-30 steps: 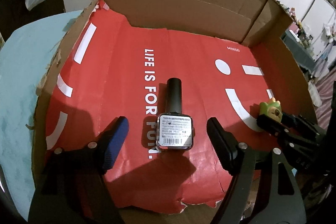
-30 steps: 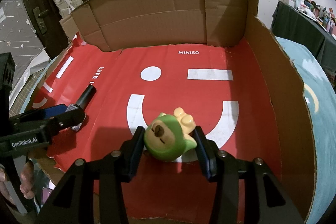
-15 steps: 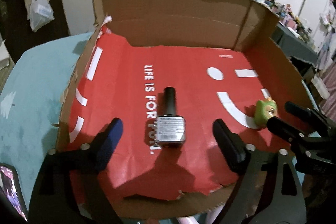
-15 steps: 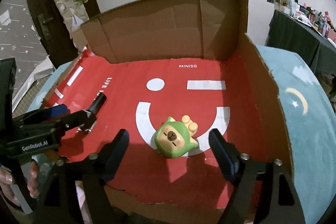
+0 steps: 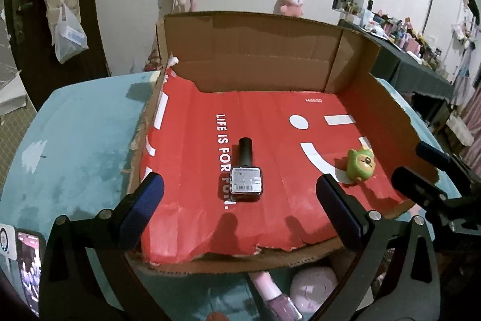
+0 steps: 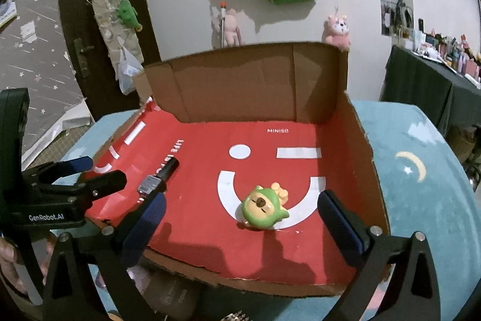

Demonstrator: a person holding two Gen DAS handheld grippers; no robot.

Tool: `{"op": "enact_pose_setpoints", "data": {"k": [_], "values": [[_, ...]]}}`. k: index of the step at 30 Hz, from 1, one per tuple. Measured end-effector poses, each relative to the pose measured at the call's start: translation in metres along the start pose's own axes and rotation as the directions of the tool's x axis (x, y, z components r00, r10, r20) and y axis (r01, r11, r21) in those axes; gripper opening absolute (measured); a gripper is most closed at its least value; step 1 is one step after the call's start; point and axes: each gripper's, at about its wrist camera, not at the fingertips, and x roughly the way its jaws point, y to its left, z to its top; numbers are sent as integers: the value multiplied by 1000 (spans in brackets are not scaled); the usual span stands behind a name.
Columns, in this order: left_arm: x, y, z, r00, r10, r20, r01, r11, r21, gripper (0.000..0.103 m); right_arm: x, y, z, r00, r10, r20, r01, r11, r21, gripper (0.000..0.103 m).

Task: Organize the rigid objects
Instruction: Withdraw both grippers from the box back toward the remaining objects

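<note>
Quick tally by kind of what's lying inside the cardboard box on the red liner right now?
Nail polish bottle: 1, lying on its side
Green toy figure: 1, on the white smile curve
Total inside the cardboard box: 2

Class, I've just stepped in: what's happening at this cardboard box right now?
A person holds a gripper in each hand over the cardboard box. Both have just been opening and now hold nothing. The left gripper stands wide around the nail polish bottle lying on the red liner, not touching it. The right gripper frames the green toy figure, also released.
</note>
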Motion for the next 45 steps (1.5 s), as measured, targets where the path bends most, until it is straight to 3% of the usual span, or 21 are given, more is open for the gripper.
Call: {"op": "enact_pose_setpoints", "data": {"k": [14, 23, 45], "values": [[-34, -17, -28, 997, 61, 47, -64, 995, 75, 103, -29, 14, -18, 998, 5, 62, -5, 1000, -9, 103], [-44, -17, -42, 998, 40, 40, -43, 997, 57, 103, -42, 19, -30, 997, 4, 80, -2, 1000, -27, 103], [-52, -22, -75, 1000, 10, 3, -10, 999, 43, 103, -52, 20, -60, 999, 13, 34, -13, 1000, 5, 103]]}}
